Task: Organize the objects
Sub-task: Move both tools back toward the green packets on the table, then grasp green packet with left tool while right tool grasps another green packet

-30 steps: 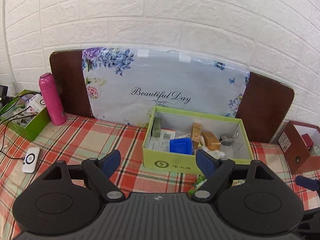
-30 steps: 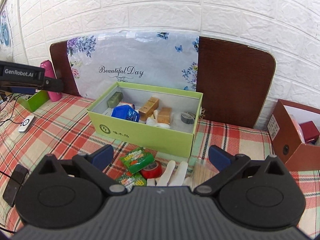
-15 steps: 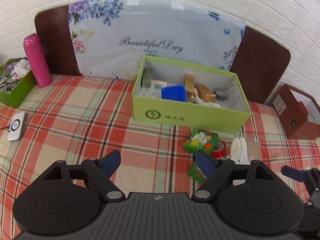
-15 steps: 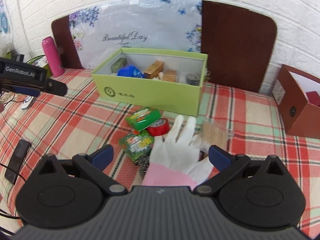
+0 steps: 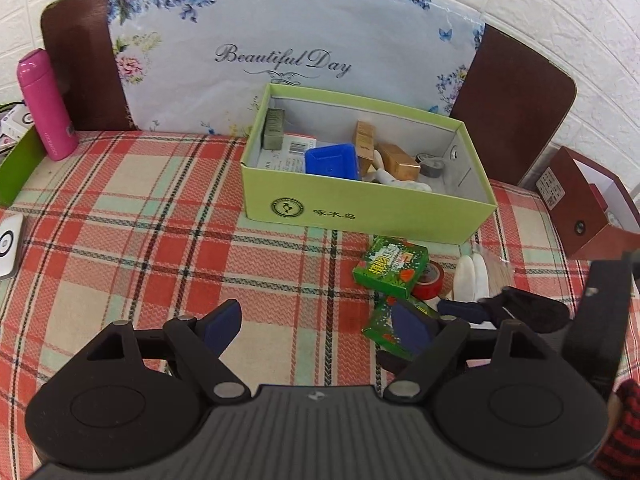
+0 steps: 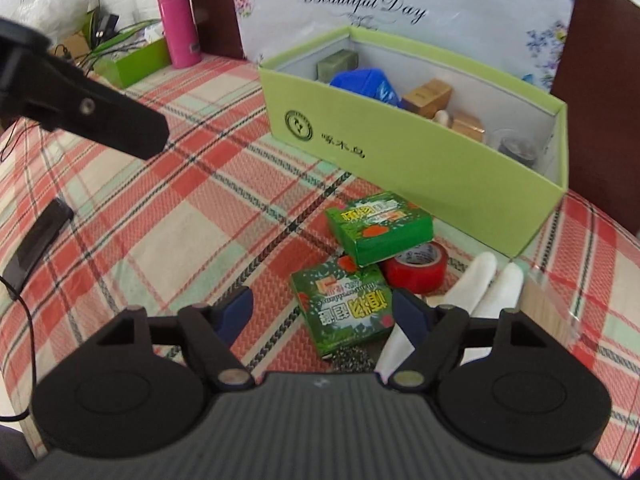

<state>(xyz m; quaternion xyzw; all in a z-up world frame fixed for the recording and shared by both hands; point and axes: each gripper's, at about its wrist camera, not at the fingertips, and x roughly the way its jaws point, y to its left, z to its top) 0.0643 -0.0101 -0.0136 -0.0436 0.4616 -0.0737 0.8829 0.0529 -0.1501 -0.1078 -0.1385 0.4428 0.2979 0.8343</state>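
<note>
Green packet point(image 6: 346, 312), the nearer of two, lies flat on the checked cloth point(image 6: 168, 240) at lower centre of the right wrist view, just ahead of my right gripper point(image 6: 322, 314). It sits between the two fingers but off-centre: its right edge is just beside the right pad, while a stretch of bare cloth separates it from the left pad. Jaws are closing; pads not pressing on the packet yet, as far as I can tell. Long axis runs roughly up-frame, tilted slightly left, so the fingers span its short side.

Second green packet point(image 6: 380, 228) lies above it in frame, leaning on the red tape roll point(image 6: 416, 266). White glove point(image 6: 486, 280) is to the right, partly under my right finger. Green box point(image 6: 420, 152), already holding several items, is in the upper right, well within a short carry.

My left gripper point(image 5: 316, 326) hangs with jaws wide and nothing between them, over bare cloth at lower centre of its own view; the clutter is to its right. Right hand is clearly nearer. I judge the grip wants a small shift rightward to centre the packet.
</note>
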